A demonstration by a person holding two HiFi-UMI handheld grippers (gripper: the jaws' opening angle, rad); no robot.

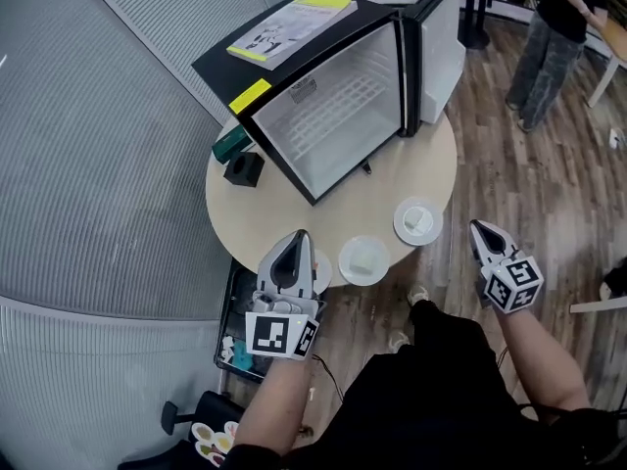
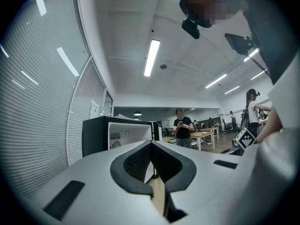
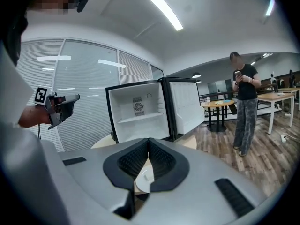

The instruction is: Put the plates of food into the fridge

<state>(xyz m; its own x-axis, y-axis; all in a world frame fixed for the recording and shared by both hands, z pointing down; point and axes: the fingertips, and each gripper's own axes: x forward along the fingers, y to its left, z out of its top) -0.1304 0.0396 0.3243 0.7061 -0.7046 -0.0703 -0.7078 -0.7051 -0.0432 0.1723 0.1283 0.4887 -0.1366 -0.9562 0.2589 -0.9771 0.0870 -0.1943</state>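
**Head view.** The fridge (image 1: 333, 96) stands on the round tabletop (image 1: 257, 218) with its door (image 1: 438, 52) swung open. Two plates of food lie on the tabletop in front of the fridge opening. The nearer plate (image 1: 363, 259) sits close to the front edge. The farther plate (image 1: 418, 220) lies to its right, apart from it. Each carries a pale block of food. A white rim just beside the left claw (image 1: 297, 235) is mostly hidden and cannot be identified. The left claw hangs over the front edge of the tabletop. The right claw (image 1: 477, 226) is off the right side of the tabletop, over the wooden floor (image 1: 529, 184). Neither claw touches a plate. A green object (image 1: 232, 145) and a black box (image 1: 244, 167) sit left of the fridge, and a printed sheet (image 1: 289, 23) lies on its top.

**Left gripper view.** The jaws are pressed together at the tips, with nothing between them. They point level towards the fridge.

**Right gripper view.** The jaws are pressed together and hold nothing. Part of a plate shows in the gap below the pads, lying on the tabletop. A person (image 3: 244, 102) stands beyond the open door.
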